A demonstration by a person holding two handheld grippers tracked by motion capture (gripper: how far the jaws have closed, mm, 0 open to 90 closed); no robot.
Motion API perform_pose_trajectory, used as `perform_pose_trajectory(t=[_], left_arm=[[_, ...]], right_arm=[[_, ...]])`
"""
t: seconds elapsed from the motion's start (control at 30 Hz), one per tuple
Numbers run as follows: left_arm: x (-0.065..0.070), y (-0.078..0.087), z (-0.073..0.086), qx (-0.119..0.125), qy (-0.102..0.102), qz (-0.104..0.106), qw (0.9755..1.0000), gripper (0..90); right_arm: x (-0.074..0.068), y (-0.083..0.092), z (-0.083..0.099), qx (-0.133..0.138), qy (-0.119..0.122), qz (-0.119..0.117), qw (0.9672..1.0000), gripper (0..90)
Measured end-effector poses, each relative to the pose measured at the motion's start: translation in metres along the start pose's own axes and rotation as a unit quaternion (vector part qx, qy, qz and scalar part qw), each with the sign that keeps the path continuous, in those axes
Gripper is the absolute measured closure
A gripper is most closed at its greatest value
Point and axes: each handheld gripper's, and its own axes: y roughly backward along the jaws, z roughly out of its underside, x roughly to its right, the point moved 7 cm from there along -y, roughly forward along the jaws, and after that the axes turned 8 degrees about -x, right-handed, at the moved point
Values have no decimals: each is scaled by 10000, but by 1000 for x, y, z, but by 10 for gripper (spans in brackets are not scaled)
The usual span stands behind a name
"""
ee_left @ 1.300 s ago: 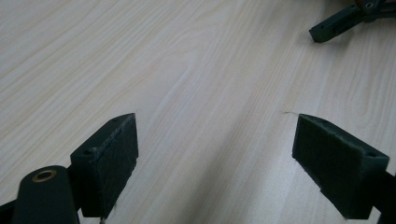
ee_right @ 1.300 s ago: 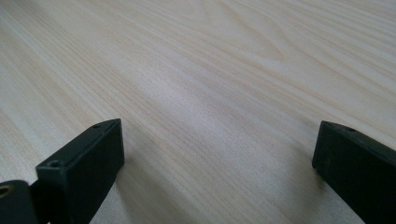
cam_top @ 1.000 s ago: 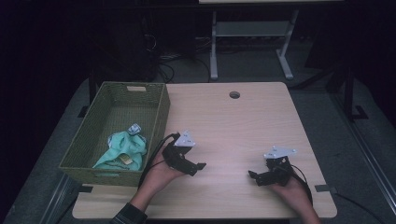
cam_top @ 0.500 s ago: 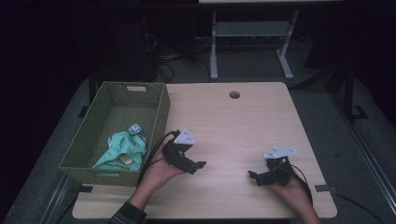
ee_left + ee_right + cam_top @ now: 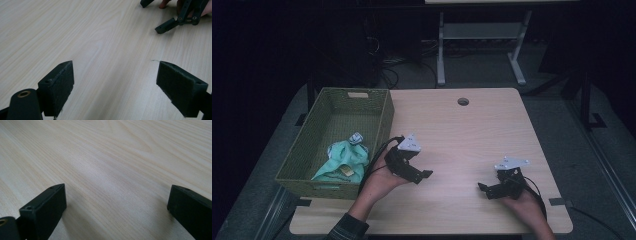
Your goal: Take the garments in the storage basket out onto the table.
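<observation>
Basket lay just left of my left gripper, nearer than my right gripper; both jaws stood apart, empty.

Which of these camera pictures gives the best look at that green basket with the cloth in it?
The high view: it shows the whole basket at the table's left edge, with the green cloth inside. The two gripper views look across bare tabletop between open tools, away from the basket.
</observation>
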Motion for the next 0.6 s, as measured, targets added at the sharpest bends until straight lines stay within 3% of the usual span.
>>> perform_pose_trajectory(t=[0.6], left_arm=[[-9, 12, -8, 71, -17, 157, 9999, 141]], right_arm=[[0, 0, 0, 1, 3, 2, 10000, 19]])
